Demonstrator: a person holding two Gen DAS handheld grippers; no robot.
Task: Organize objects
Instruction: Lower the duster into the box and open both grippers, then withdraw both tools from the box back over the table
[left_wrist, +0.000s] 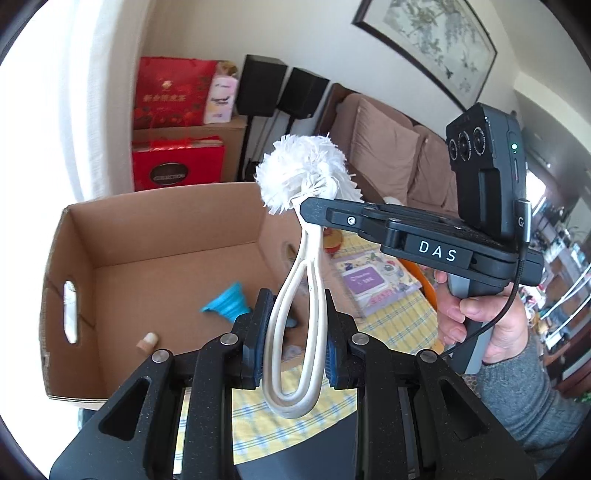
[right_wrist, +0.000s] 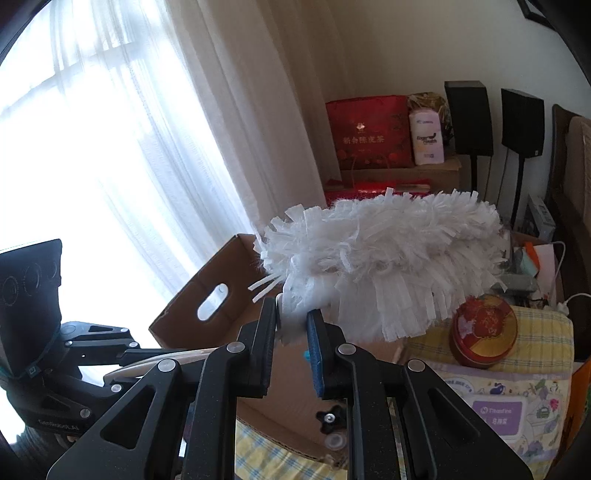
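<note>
A white duster has a fluffy head (left_wrist: 306, 170) and a cream looped handle (left_wrist: 299, 317). My left gripper (left_wrist: 295, 328) is shut on the handle loop and holds the duster upright above an open cardboard box (left_wrist: 155, 236). My right gripper (right_wrist: 291, 328) is shut on the neck of the duster, just below its fluffy head (right_wrist: 384, 262); in the left wrist view its fingertips (left_wrist: 314, 210) meet the neck from the right. The box (right_wrist: 207, 291) holds a blue collapsible funnel (left_wrist: 227, 304) and a cork (left_wrist: 147, 341).
A yellow checked cloth (left_wrist: 391, 317) covers the table, with a purple wipes pack (left_wrist: 369, 284) and a red round tin (right_wrist: 484, 332). Red gift bags (left_wrist: 173, 96), black speakers (left_wrist: 262, 85) and a brown sofa (left_wrist: 388, 155) stand behind. A curtained window (right_wrist: 110, 147) is at left.
</note>
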